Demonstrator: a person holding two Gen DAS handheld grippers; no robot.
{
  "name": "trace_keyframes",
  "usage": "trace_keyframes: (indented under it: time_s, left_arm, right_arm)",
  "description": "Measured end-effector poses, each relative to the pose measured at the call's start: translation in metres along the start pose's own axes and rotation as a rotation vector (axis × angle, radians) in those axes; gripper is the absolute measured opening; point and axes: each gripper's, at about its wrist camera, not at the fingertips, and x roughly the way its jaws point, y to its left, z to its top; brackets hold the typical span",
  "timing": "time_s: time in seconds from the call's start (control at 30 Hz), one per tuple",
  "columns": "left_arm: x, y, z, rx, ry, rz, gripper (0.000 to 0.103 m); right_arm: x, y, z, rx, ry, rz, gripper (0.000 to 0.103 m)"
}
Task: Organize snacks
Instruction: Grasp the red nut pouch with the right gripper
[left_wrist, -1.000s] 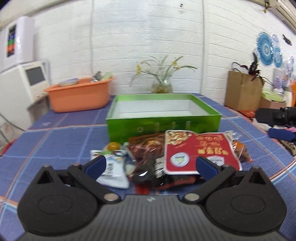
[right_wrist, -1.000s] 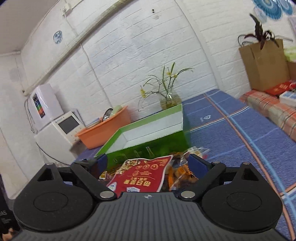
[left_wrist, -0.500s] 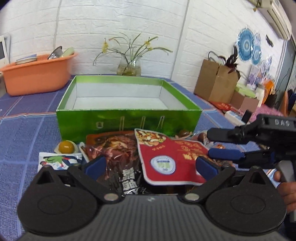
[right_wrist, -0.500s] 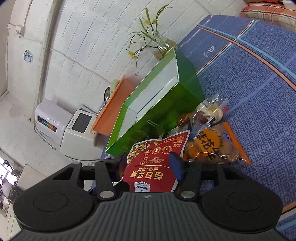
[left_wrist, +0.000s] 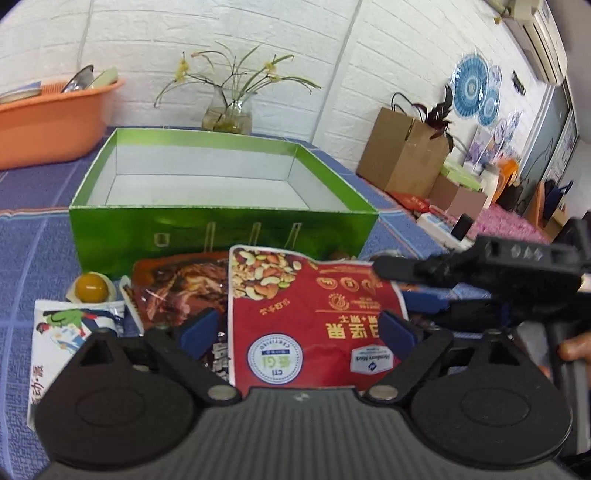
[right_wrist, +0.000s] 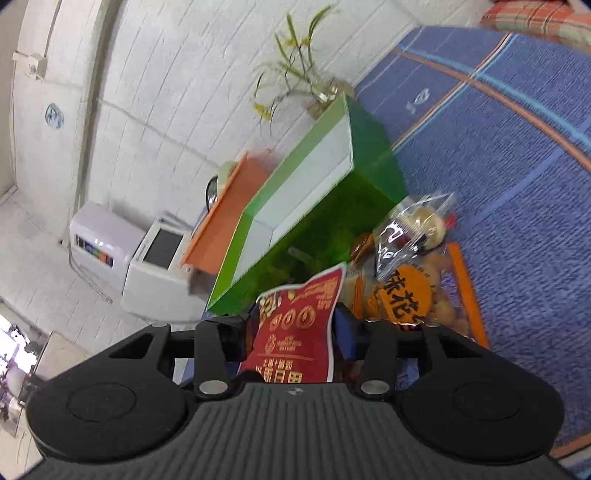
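While the left gripper (left_wrist: 295, 330) hangs low over the snack pile with its fingers spread wide, gripping nothing, the right gripper (right_wrist: 297, 326) comes in from the right, rolled sideways, its fingers closed on the edge of the red nut packet (left_wrist: 314, 314). That packet lies atop a dark meat pouch (left_wrist: 181, 286), whose lower part it hides. Behind the pile stands the open green box (left_wrist: 221, 225). Only a fingertip of the person's right hand (left_wrist: 572, 347) shows.
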Motion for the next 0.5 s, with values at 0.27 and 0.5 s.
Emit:
trace_keyframes:
  time_s: [0.27, 0.5]
  left_arm:
    - [-0.019, 0.014, 0.001, -0.102, -0.041, -0.033, 0.037]
    - [-0.037, 0.015, -0.002, -0.135, -0.085, -0.051, 0.013]
  right_arm:
    - [-0.013, 0.024, -0.006, -0.173, -0.056, -0.047, 0.027]
    - [-0.017, 0.042, -0.002, -0.32, -0.094, -0.046, 0.024]
